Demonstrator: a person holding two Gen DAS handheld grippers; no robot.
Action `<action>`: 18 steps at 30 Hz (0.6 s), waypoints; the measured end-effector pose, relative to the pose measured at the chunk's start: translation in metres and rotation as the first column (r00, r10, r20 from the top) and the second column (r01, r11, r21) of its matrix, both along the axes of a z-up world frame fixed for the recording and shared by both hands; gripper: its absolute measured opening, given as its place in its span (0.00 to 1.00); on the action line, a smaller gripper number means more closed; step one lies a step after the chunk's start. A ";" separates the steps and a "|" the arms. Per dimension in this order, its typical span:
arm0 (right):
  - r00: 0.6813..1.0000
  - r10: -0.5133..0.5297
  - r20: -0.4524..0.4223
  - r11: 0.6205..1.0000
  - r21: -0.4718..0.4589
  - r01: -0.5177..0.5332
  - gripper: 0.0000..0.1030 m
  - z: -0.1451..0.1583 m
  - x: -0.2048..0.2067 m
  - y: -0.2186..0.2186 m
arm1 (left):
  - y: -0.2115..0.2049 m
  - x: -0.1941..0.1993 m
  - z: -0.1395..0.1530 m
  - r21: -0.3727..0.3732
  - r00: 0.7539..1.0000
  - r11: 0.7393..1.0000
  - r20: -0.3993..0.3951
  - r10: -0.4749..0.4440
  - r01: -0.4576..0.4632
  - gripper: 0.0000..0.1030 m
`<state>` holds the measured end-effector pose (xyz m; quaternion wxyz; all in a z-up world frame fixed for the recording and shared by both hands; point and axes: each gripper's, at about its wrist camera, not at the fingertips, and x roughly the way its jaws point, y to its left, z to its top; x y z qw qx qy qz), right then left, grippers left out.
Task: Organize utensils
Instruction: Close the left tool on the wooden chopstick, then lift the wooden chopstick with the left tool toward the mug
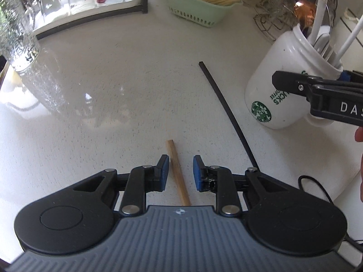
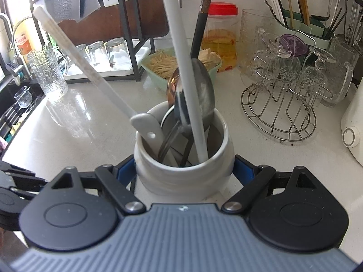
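Glassware is seen at the far left of the left wrist view: a textured glass tumbler (image 1: 15,34) and upturned glasses on a white tray (image 1: 90,6). Further right, on the pale countertop (image 1: 113,79), a wooden chopstick (image 1: 177,170) lies flat between the pads of the left gripper (image 1: 178,172), whose jaws stand apart and are not pressed on it, though it is just beside the left pad. It is judged to be light, stiff and smooth, so it may roll or slip; it is best taken near mid-length, across its width, with the pads squared to it. A black chopstick (image 1: 226,108) lies loose to its right, slanted, equally thin and likely harder to lift off the flat surface. At the far right, the white mug (image 2: 183,170) is clamped around its body by the right gripper (image 2: 183,172). A white ladle (image 2: 145,124), spoons and chopsticks are already held in it. The mug is judged heavy and breakable, and top-heavy with the long handles, so a steady hold is advised.
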<state>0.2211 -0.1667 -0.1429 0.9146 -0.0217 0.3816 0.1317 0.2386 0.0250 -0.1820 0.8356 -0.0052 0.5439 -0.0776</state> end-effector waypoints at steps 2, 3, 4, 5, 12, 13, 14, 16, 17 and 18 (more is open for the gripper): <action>1.000 -0.004 0.004 1.000 0.004 0.004 0.88 -0.001 -0.001 0.000 | -0.002 0.003 -0.001 0.004 1.000 1.000 -0.006 -0.012 0.012 0.15; 1.000 -0.005 0.008 1.000 0.006 0.005 0.88 -0.001 -0.001 0.000 | -0.002 0.004 -0.001 -0.001 1.000 1.000 -0.012 -0.020 0.020 0.10; 1.000 -0.005 0.012 1.000 0.009 0.005 0.88 -0.002 -0.002 -0.001 | -0.002 0.004 -0.001 -0.004 1.000 1.000 -0.015 -0.027 0.027 0.09; 1.000 -0.009 0.013 1.000 0.013 0.009 0.88 -0.002 -0.002 -0.001 | -0.003 0.005 -0.001 0.001 0.999 0.999 -0.012 -0.035 0.035 0.08; 1.000 -0.021 0.002 1.000 0.012 0.021 0.88 -0.001 -0.001 0.000 | -0.011 0.001 0.018 0.018 0.998 0.998 0.032 -0.063 0.062 0.07; 1.000 -0.021 0.000 1.000 0.010 0.021 0.88 0.000 -0.001 0.001 | -0.011 0.001 0.023 0.012 0.997 0.998 0.041 -0.058 0.057 0.07; 1.000 -0.022 -0.003 1.000 0.008 0.022 0.88 0.000 -0.001 0.001 | -0.010 0.001 0.029 0.003 0.997 0.999 0.052 -0.052 0.052 0.07; 1.000 -0.020 -0.007 1.000 0.007 0.020 0.88 0.000 -0.001 0.001 | -0.010 -0.001 0.042 -0.013 0.996 0.999 0.080 -0.039 0.041 0.07; 1.000 -0.017 -0.008 1.000 0.007 0.017 0.88 0.000 -0.001 0.002 | -0.010 -0.003 0.050 -0.022 0.995 0.999 0.095 -0.033 0.036 0.07; 1.000 -0.015 -0.009 1.000 0.007 0.015 0.88 0.000 -0.001 0.002 | -0.011 -0.006 0.057 -0.033 0.994 0.999 0.109 -0.025 0.029 0.07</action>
